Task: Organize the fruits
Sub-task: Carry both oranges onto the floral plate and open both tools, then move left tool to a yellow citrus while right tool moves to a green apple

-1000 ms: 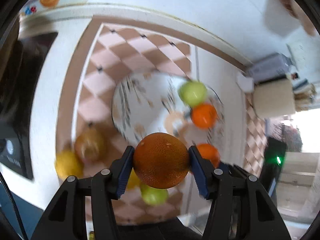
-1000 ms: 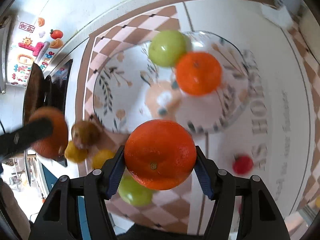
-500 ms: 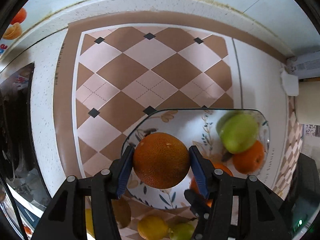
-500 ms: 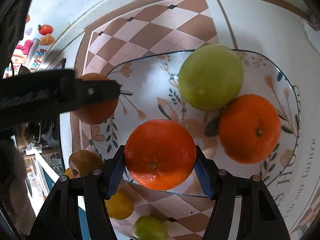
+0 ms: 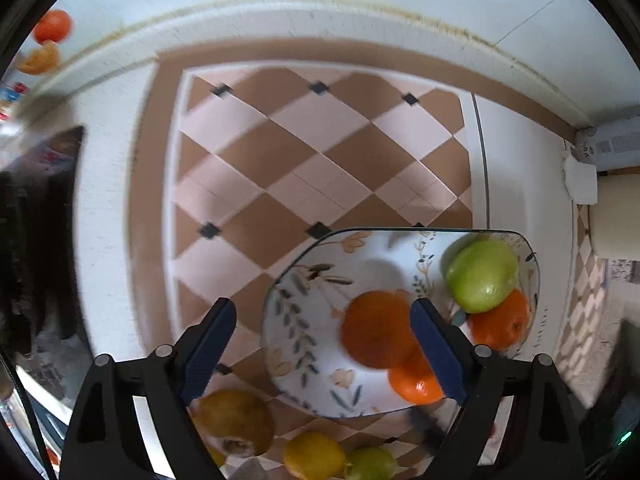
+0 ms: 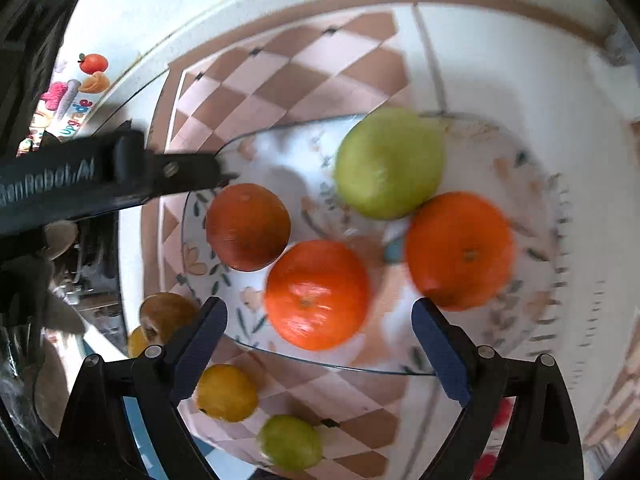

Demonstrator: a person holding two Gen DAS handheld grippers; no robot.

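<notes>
A floral glass plate holds a dark orange, two bright oranges and a green apple. My left gripper is open and empty above the plate's left side; its arm shows in the right wrist view. My right gripper is open and empty, just above the near bright orange.
Loose fruit lies on the checkered mat in front of the plate: a brown pear, a yellow lemon and a small green fruit. A white counter and wall lie behind.
Both grippers have opened and let go of their oranges, which now lie on the plate. Both grippers have pulled back a little.
</notes>
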